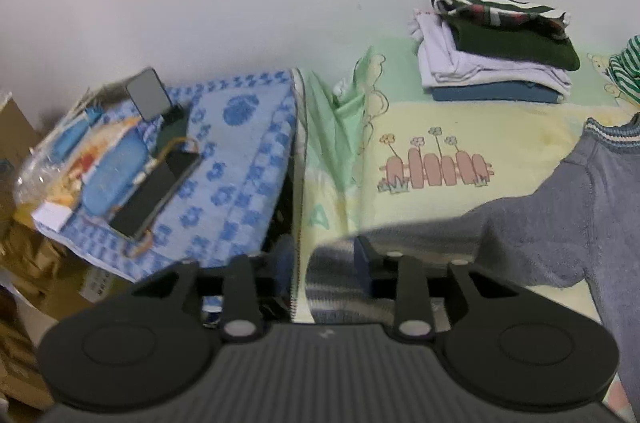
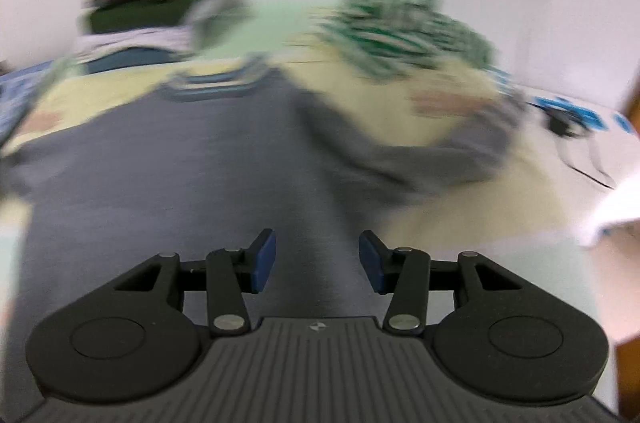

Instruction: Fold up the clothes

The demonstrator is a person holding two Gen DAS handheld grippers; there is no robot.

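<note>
Step in hand, as I read it: sleeve fold on the grey sweater (image 2: 168,159), which lies spread flat on the bed, over the yellow-green cartoon sheet (image 1: 440,127), collar pointing to the wall.

L gripper (image 1: 320,263) sits at the sweater's striped cuff (image 1: 336,275). The cuff lies between the jaws, but the L pad is hidden, so can't tell if it's pinched or loose. R gripper (image 2: 316,259) hangs over the sweater body w/ jaws partly open, nothing between the blue pads. View is blurred.

Next move prob needs a firm pinch on the cuff, then carrying the sleeve across the chest w/o dragging the body.

No real containers here. Closest thing: folded stack (image 1: 496,51) by the wall, several items piled neatly. Green-striped garment (image 2: 396,27) lies crumpled beside it, not yet folded.
</note>
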